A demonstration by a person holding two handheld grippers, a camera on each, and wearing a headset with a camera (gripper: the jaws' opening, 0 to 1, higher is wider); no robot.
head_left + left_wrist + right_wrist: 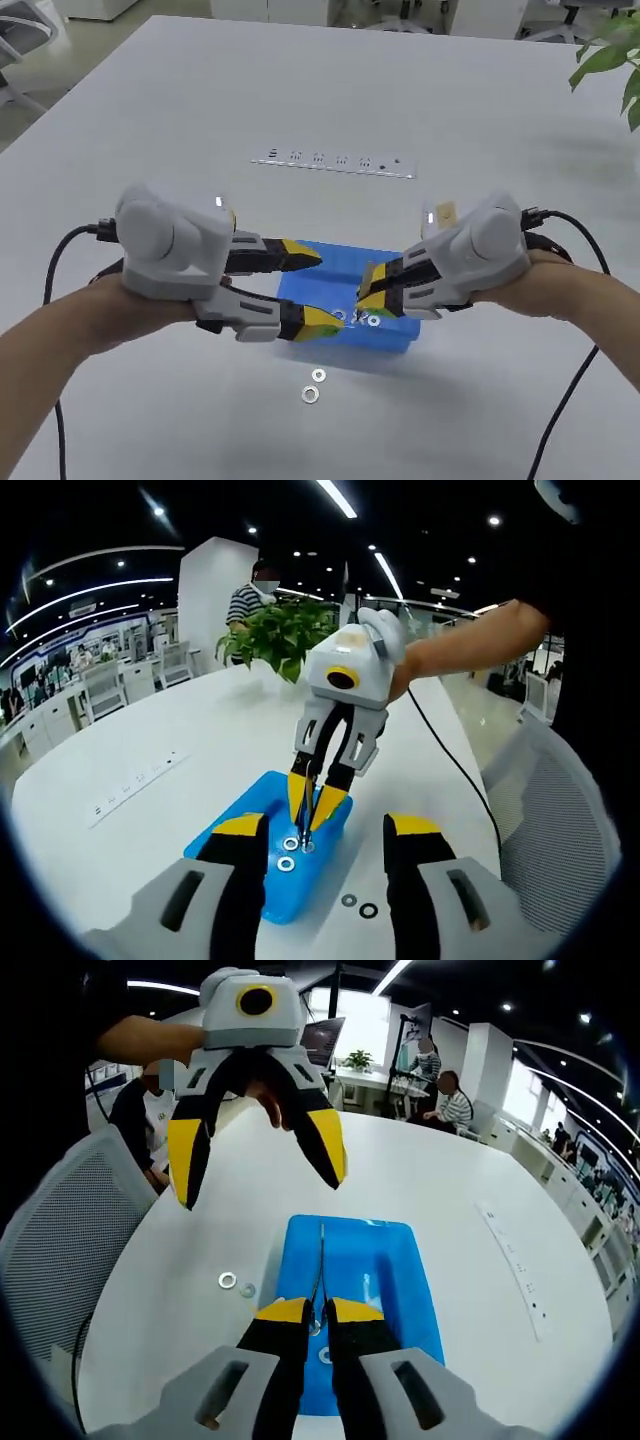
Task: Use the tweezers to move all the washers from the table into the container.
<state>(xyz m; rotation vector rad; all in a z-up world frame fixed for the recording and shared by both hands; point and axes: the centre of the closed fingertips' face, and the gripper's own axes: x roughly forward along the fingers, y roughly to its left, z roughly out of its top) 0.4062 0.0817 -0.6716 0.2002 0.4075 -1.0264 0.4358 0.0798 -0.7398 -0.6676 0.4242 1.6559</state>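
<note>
Tongs on the left [318, 288] hover spread wide above the near-left edge of the blue container [335, 262]. Two washers [318, 376] lie on the white tabletop [200, 120] just before it, more washers [372, 320] inside. Tongs on the right [365, 287] pinch tweezers [321, 1260], tips down inside the container.

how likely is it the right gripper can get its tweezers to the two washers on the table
Probably yes. The washers lie on bare table right beside the blue container, near the tweezers clamped in the right gripper. The open left gripper hangs nearby, seemingly not over them.
</note>
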